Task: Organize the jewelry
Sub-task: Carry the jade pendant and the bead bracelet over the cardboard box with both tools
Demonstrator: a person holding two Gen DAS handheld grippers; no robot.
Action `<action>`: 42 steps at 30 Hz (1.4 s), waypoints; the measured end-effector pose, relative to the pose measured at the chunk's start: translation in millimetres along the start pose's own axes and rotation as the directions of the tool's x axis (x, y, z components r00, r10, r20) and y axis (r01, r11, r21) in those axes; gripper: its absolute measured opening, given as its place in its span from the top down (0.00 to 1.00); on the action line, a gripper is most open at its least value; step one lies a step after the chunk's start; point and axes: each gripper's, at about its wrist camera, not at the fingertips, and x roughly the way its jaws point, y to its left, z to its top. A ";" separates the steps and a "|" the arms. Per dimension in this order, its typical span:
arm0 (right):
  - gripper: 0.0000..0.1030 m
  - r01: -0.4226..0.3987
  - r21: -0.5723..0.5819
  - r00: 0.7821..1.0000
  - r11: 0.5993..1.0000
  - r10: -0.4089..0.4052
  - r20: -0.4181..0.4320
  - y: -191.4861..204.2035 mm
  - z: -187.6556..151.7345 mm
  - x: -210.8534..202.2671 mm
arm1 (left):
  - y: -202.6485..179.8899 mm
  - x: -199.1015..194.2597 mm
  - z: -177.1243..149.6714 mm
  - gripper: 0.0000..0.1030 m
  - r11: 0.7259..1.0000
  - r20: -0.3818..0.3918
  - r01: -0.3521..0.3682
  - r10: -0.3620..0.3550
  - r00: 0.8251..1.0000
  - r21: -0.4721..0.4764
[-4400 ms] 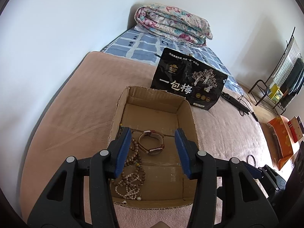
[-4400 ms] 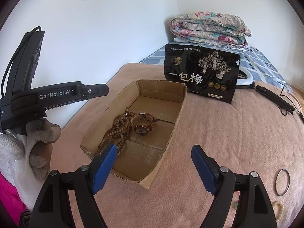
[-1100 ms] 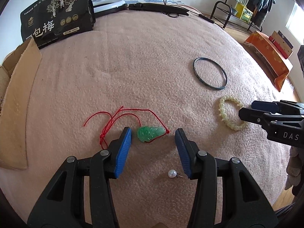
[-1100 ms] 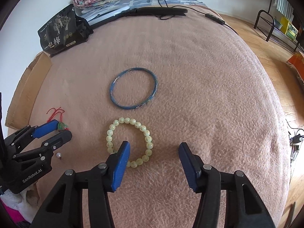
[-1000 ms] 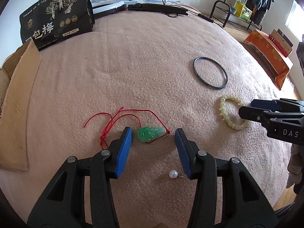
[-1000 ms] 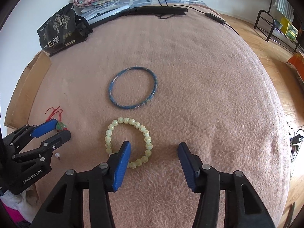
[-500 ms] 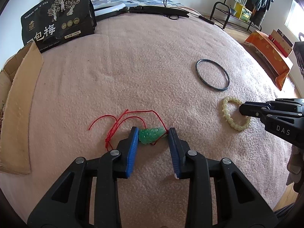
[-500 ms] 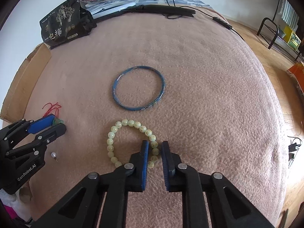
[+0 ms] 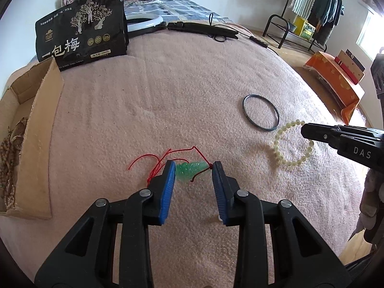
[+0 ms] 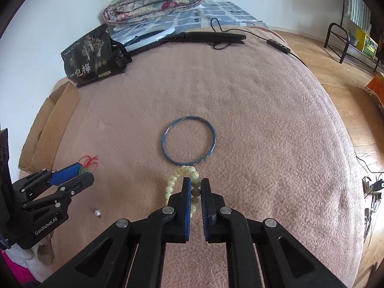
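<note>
A green jade pendant point(image 9: 189, 171) on a red cord point(image 9: 156, 162) sits between the blue pads of my left gripper point(image 9: 193, 164), which is shut on it just above the pink blanket. My right gripper point(image 10: 195, 183) is shut on a pale bead bracelet point(image 10: 173, 180), whose loop hangs to the left of the fingers. In the left wrist view the bracelet point(image 9: 279, 152) casts a shadow on the blanket. A dark blue bangle point(image 10: 188, 140) lies flat just beyond it. A pearl earring point(image 10: 97, 213) lies near the left gripper point(image 10: 81, 175).
A cardboard box point(image 9: 36, 144) with wooden beads stands at the left. Behind it leans a black snack bag point(image 9: 81, 28), with a folded quilt point(image 10: 153, 2) farther back. A black wand with cable point(image 10: 208, 37) lies at the far end. The bed drops off at the right, toward a wooden floor.
Both grippers closed, the left on the green pendant and the right on the bead bracelet. Both then rose a little, lifting the pendant and one side of the bracelet.
</note>
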 end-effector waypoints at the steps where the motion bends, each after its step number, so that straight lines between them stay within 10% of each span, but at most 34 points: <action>1: 0.95 -0.007 0.002 1.000 1.000 0.007 0.012 1.8 1.7 -4.1 | 0.9 -3.6 1.3 0.70 1.000 0.007 0.004 -0.004 1.000 -0.004; 42: 0.95 -0.198 -0.062 0.950 0.978 0.207 0.235 117.1 52.8 -70.0 | 135.2 -160.7 26.6 0.70 0.978 0.302 0.008 0.057 0.952 -0.209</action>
